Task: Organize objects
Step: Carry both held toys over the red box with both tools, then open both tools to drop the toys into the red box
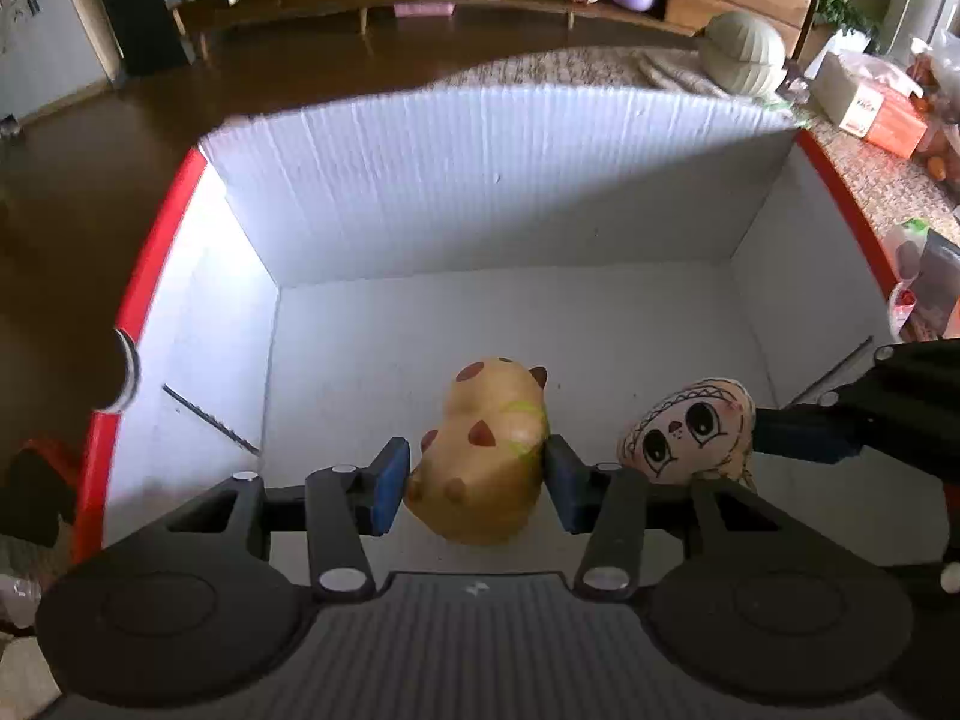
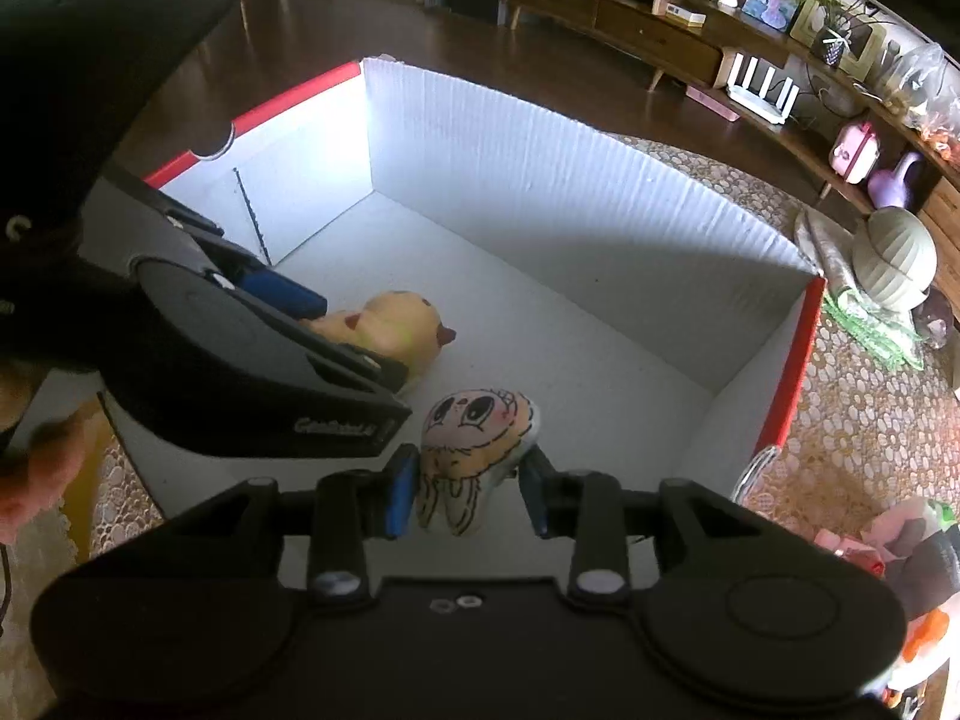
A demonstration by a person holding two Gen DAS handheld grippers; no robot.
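1. The left gripper (image 1: pixel 477 483) has a black body with a ribbed grey panel at its centre and a smooth round black housing on either side
2. Its black linkage arms carry round silver rivets, and each finger ends in a blue pad (image 1: pixel 390 483)
3. The right gripper (image 2: pixel 468 495) is built alike: black body, silver pivots, blue pads (image 2: pixel 401 495), two small hex nuts on its top plate
4. Seen from the right wrist, the left gripper's side bears pale lettering too blurred to read
5. Bare skin of a hand (image 2: pixel 36 480) shows at the left edge
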